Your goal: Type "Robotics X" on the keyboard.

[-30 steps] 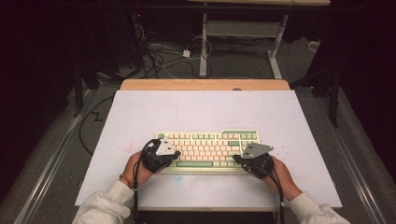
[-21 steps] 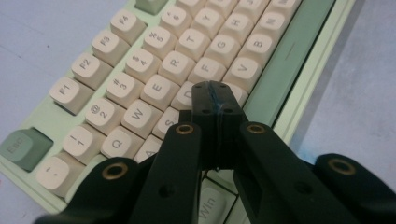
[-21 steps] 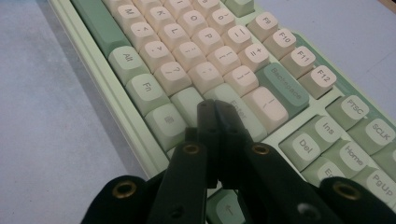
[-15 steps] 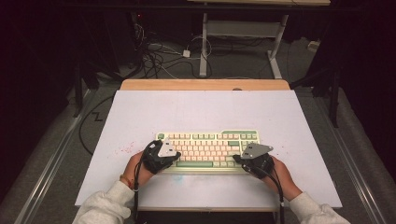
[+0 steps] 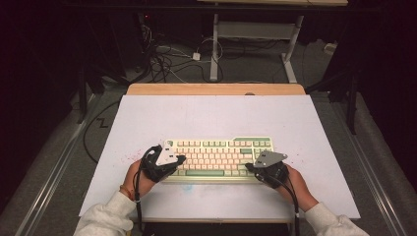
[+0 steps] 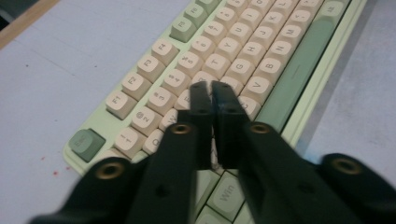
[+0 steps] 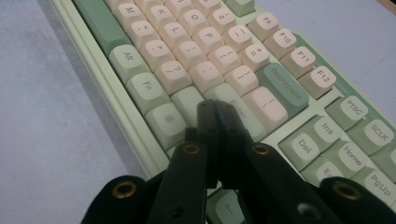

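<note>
The left gripper (image 5: 169, 162) is shifting a touch over the left end of the keyboard (image 5: 216, 155), its grey plate sitting slightly farther in over the keys than a moment ago. Its jaws are just beginning to part, a thin slit showing between them in the left gripper view, with nothing caught between them above the letter keys.
</note>
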Motion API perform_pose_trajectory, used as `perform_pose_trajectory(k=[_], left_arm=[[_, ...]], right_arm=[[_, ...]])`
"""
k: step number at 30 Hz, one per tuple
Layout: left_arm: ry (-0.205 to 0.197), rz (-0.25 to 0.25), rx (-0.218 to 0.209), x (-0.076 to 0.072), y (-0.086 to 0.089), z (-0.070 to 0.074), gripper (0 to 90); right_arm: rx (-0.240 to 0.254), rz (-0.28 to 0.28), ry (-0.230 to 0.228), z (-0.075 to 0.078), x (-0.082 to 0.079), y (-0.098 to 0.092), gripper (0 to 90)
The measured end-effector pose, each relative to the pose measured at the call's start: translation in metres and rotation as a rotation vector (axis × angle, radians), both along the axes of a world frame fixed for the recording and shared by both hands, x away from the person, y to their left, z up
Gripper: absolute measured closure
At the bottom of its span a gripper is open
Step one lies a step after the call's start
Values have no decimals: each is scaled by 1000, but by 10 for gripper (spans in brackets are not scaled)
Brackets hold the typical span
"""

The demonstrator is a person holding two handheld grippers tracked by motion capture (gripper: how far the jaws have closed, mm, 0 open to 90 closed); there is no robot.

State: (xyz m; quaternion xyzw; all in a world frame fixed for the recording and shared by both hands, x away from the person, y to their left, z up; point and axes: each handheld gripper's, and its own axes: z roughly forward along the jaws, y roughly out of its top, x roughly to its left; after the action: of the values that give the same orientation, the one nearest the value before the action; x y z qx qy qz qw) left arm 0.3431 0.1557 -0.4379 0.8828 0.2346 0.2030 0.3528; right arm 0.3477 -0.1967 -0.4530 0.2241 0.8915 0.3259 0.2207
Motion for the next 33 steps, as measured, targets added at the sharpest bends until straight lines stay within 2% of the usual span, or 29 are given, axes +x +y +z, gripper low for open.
perform_pose_trajectory(k=[3, 5, 6, 8, 10, 13, 16, 18, 20, 24, 26, 28, 31, 33], left_arm=[[-14, 11, -3, -2, 4, 0, 828], [-22, 15, -4, -3, 6, 0, 775], [-34, 22, -3, -4, 6, 1, 712], [-42, 33, -6, -4, 6, 1, 635], [-68, 40, -11, -6, 6, 1, 535], [-98, 58, -32, -6, 7, 3, 460], [-123, 74, -35, -7, 8, 3, 389], [-127, 81, -43, -8, 7, 1, 384], [-165, 110, -42, -10, 6, 0, 291], [-171, 118, -50, -10, 6, -1, 267], [-170, 120, -50, -10, 5, -2, 225], [-173, 122, -48, -11, 5, -2, 224], [-179, 126, -41, -11, 3, -3, 181], [-177, 124, -40, -11, 3, -4, 180]], right_arm=[[4, -1, 3, 0, 0, 0, 900], [0, 3, 3, 1, 0, -1, 900], [1, 2, -4, 2, 1, -2, 900], [36, -1, -15, 6, 0, -4, 888], [68, -7, -38, 11, -1, -7, 851], [103, -17, -63, 16, -2, -10, 798], [123, -23, -82, 19, -3, -12, 757], [141, -18, -96, 21, -4, -13, 728], [150, -22, -109, 22, -5, -14, 711], [169, -20, -125, 25, -7, -15, 678], [171, -25, -140, 26, -7, -15, 633], [182, -32, -148, 27, -8, -15, 585], [185, -41, -158, 27, -8, -14, 480], [191, -52, -172, 27, -8, -14, 369]])
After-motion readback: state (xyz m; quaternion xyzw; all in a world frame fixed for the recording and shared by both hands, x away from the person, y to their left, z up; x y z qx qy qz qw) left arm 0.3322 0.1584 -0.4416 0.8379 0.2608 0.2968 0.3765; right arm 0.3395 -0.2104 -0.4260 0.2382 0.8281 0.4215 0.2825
